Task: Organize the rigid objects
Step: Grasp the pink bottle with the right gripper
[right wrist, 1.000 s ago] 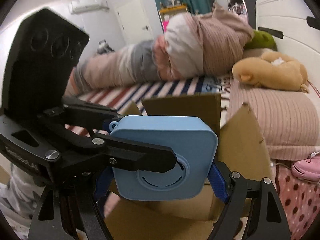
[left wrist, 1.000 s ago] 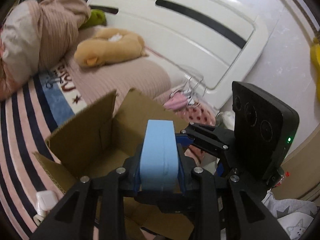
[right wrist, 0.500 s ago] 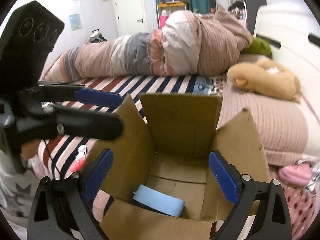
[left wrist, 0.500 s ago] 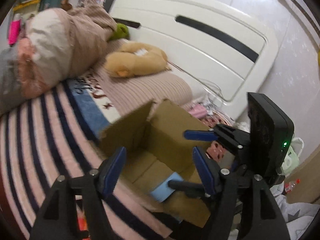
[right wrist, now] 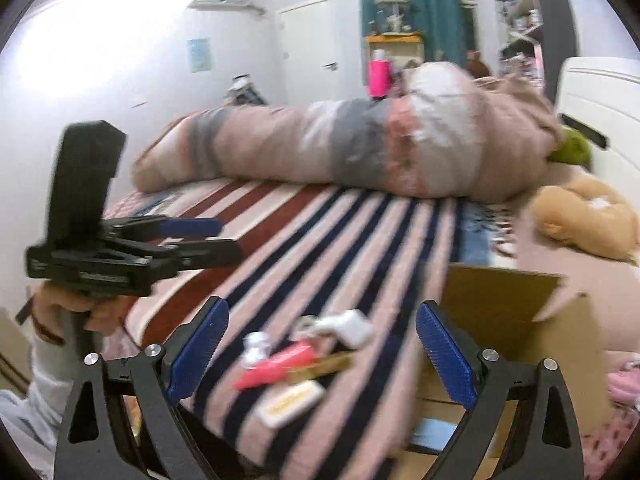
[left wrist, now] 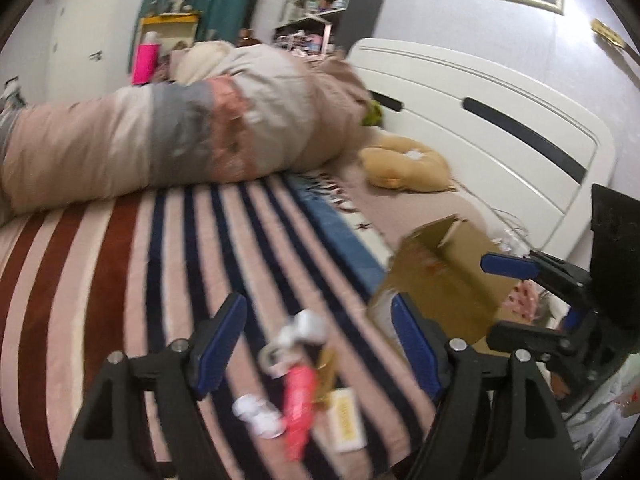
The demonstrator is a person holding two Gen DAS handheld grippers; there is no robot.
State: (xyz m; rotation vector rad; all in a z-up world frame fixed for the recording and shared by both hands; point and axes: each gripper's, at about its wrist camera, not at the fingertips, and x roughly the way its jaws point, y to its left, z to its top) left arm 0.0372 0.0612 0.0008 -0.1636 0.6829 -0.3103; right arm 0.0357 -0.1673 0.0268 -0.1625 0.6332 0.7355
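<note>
Small rigid items lie on the striped bed near its front edge: a pink tube (left wrist: 299, 400) (right wrist: 272, 365), a white charger (left wrist: 305, 325) (right wrist: 347, 326), a cream flat box (left wrist: 347, 420) (right wrist: 290, 400), a gold piece (right wrist: 324, 362) and small white bits (left wrist: 258, 412). An open cardboard box (left wrist: 444, 276) (right wrist: 520, 320) stands to their right; the blue square device (right wrist: 434, 432) lies inside it. My left gripper (left wrist: 320, 334) is open and empty above the items. My right gripper (right wrist: 322, 344) is open and empty, also facing them. The views are blurred.
A rolled quilt (left wrist: 168, 136) lies across the far side of the bed. A tan plush toy (left wrist: 404, 164) lies by the white headboard (left wrist: 500, 112). Pink polka-dot fabric (right wrist: 612, 436) lies beside the box.
The blue device was released by both grippers and now lies in the cardboard box. Both grippers opened and swung left from the box toward the small items on the bed.
</note>
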